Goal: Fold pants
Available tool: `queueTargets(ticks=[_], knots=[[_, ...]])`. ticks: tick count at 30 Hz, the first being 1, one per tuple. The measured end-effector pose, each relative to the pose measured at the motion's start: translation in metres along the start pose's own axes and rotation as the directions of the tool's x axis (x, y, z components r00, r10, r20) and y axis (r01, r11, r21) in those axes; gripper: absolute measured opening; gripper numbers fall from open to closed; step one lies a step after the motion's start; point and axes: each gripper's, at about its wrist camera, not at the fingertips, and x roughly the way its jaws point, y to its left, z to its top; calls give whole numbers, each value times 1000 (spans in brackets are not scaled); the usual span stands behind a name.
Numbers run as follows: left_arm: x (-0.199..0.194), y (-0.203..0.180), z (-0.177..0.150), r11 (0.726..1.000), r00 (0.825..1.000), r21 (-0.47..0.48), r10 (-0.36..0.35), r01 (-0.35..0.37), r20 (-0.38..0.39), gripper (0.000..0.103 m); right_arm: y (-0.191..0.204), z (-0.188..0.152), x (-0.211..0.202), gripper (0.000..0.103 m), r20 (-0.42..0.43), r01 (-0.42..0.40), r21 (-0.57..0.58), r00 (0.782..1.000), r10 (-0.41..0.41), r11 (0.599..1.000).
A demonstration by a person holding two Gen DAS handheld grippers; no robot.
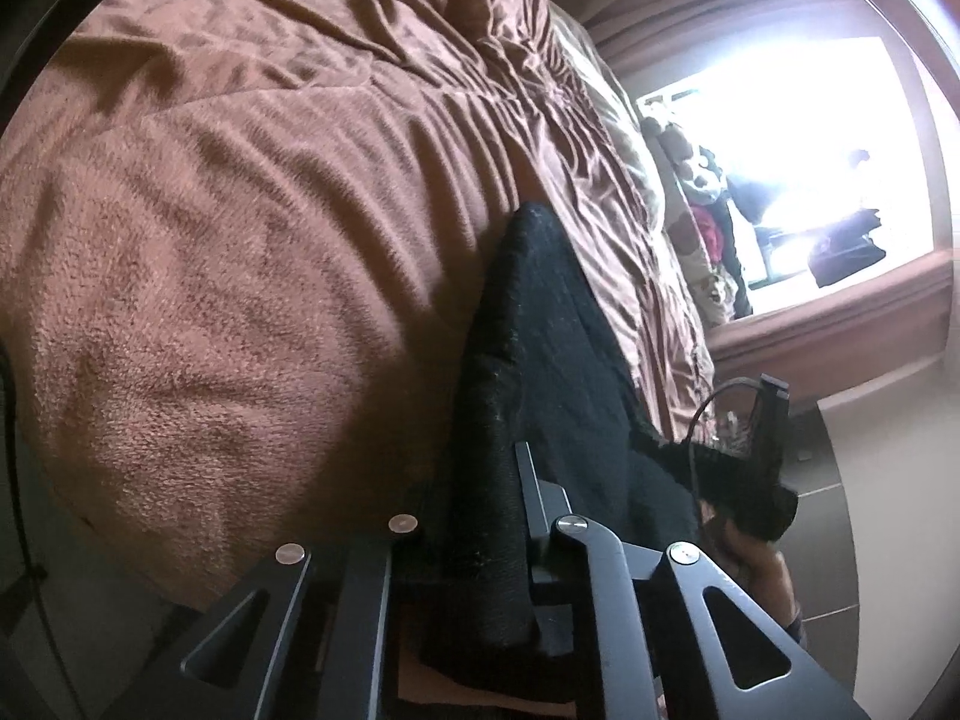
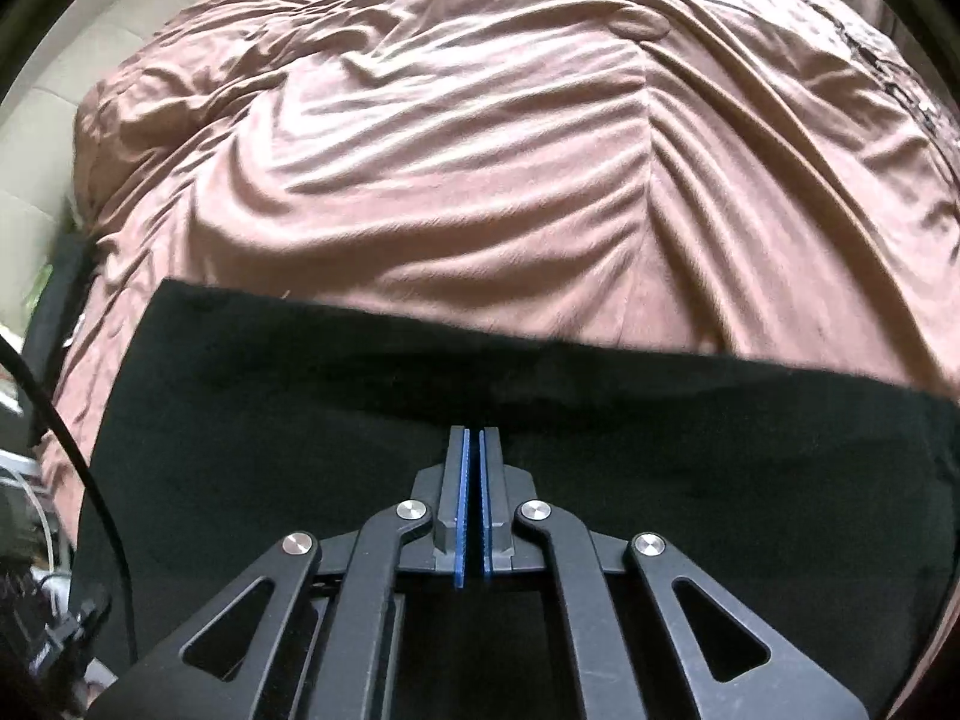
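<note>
Between the fingers of the left gripper (image 1: pixel 480 540) a thick fold of the black pants (image 1: pixel 540 360) is pinched, the cloth rising ahead of the tongs with the fuzzy brown blanket (image 1: pixel 210 270) spread off to their left and a bright window (image 1: pixel 780 150) well off to their right. Over on the other side, the right gripper (image 2: pixel 473 462) has its blue-padded fingers (image 2: pixel 463 498) pressed nearly together with only a thin slit between them, and I cannot tell whether any cloth is caught there. Those tongs sit above the pants (image 2: pixel 300 390), which lie flat under and ahead of them, their straight edge crossing the wrinkled brown blanket (image 2: pixel 480 150) beyond the tips.
</note>
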Motion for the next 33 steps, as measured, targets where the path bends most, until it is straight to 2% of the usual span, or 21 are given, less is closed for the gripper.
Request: queueTargets(ticks=[6,19,26,33], knots=[[-12,-16,0,999,999,29,-46,45,8,13,-1,-43,-14,0,-31,-59,-18,998,58,998],[-26,-63,-3,989,995,113,-102,100,19,13,-17,-135,-60,0,-23,-177,5,984,177,984],[-34,-94,-9,978,991,169,-129,123,21,13,-34,-157,-78,0,-42,-253,29,966,254,967],[-37,-129,-17,963,989,229,-148,140,17,13,-60,-159,-106,2,24,-259,47,966,258,965]])
